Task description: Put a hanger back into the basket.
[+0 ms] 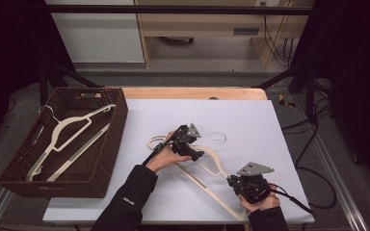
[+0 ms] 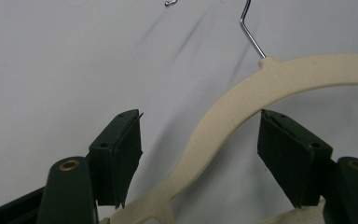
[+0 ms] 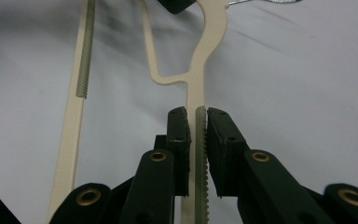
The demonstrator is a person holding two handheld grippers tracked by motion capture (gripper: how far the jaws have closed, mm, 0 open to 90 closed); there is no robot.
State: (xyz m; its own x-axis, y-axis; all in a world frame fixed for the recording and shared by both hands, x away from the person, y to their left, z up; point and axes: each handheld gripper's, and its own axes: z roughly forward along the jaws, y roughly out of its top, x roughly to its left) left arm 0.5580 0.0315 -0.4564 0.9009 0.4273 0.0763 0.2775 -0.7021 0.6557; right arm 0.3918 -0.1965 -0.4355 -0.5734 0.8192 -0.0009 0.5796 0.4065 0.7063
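A cream plastic hanger (image 1: pixel 212 161) with a metal hook (image 2: pixel 249 32) lies on the white mat (image 1: pixel 250 120). My left gripper (image 1: pixel 196 154) reaches over its curved shoulder (image 2: pixel 242 93) near the hook. Its jaws stand apart, one on each side of the shoulder, and the left pad (image 2: pixel 128 149) is clear of it. My right gripper (image 1: pixel 234 183) is near the front edge of the mat, shut on the hanger's arm (image 3: pixel 212 42). The ribbed strip of that arm is pinched between its two pads (image 3: pixel 196 121). The hanger's lower bar (image 3: pixel 81 93) runs off to the left of them.
A dark brown woven basket (image 1: pixel 118 120) stands at the left of the table, with another cream hanger (image 1: pixel 72 122) lying inside it. The mat's front edge lies just below my right hand. Black cables trail off to the right of the table.
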